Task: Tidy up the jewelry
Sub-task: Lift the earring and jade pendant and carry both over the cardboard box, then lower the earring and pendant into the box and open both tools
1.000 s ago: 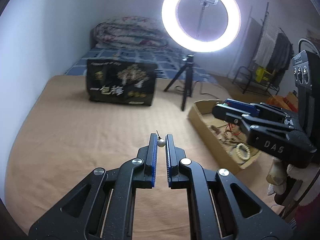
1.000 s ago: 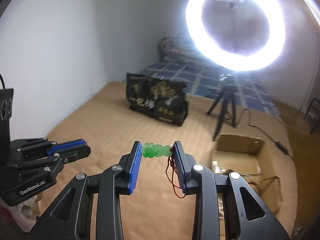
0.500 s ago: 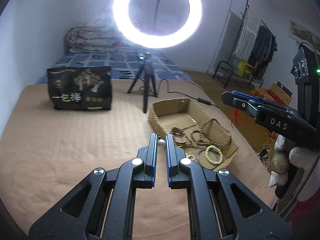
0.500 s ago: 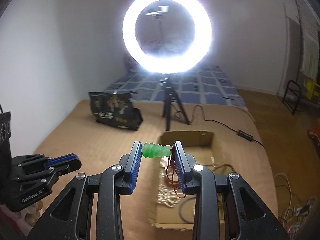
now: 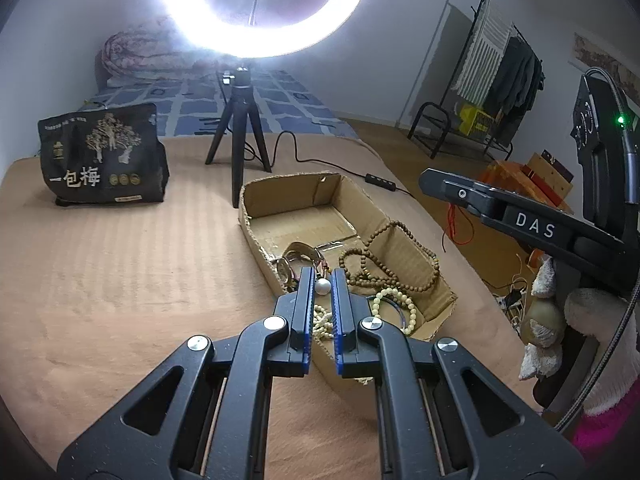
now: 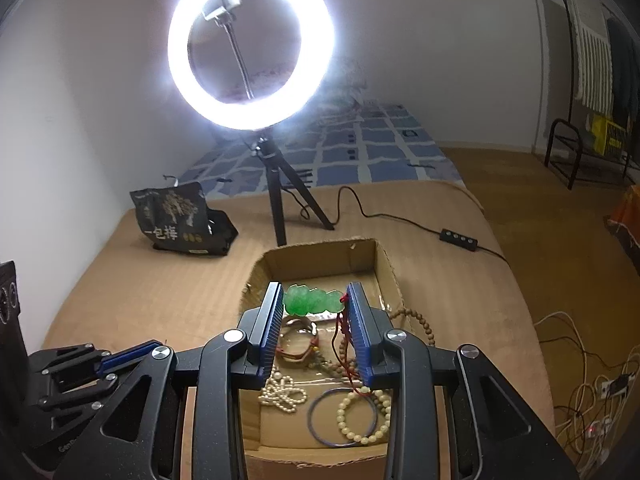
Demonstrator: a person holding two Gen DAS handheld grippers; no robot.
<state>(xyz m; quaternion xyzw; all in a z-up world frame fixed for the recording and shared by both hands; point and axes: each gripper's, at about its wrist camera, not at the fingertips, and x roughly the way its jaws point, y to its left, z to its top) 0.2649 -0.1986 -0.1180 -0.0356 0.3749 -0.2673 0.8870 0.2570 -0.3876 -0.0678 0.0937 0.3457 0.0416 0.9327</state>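
Observation:
My left gripper [image 5: 322,285] is shut on a small white pearl earring [image 5: 323,287], held above the near end of an open cardboard box [image 5: 400,236]. My right gripper [image 6: 314,300] is shut on a green jade pendant [image 6: 310,300] whose red cord [image 6: 343,344] hangs down, held over the same box [image 6: 384,264]. Inside the box lie brown bead strands [image 5: 384,264], a cream bead bracelet [image 6: 362,416], a blue bangle [image 6: 320,412], a pearl strand [image 6: 280,394] and a watch [image 5: 298,258].
The box sits on a tan bed cover [image 5: 120,280]. A ring light on a tripod [image 5: 240,148] stands just behind it, its cable and switch [image 6: 458,239] trailing right. A black printed bag [image 5: 102,156] stands at the back left. The bed edge drops off to the right.
Both grippers have swung and moved over the box, each still holding its piece. The box now lies directly under them and the ring light looks closer.

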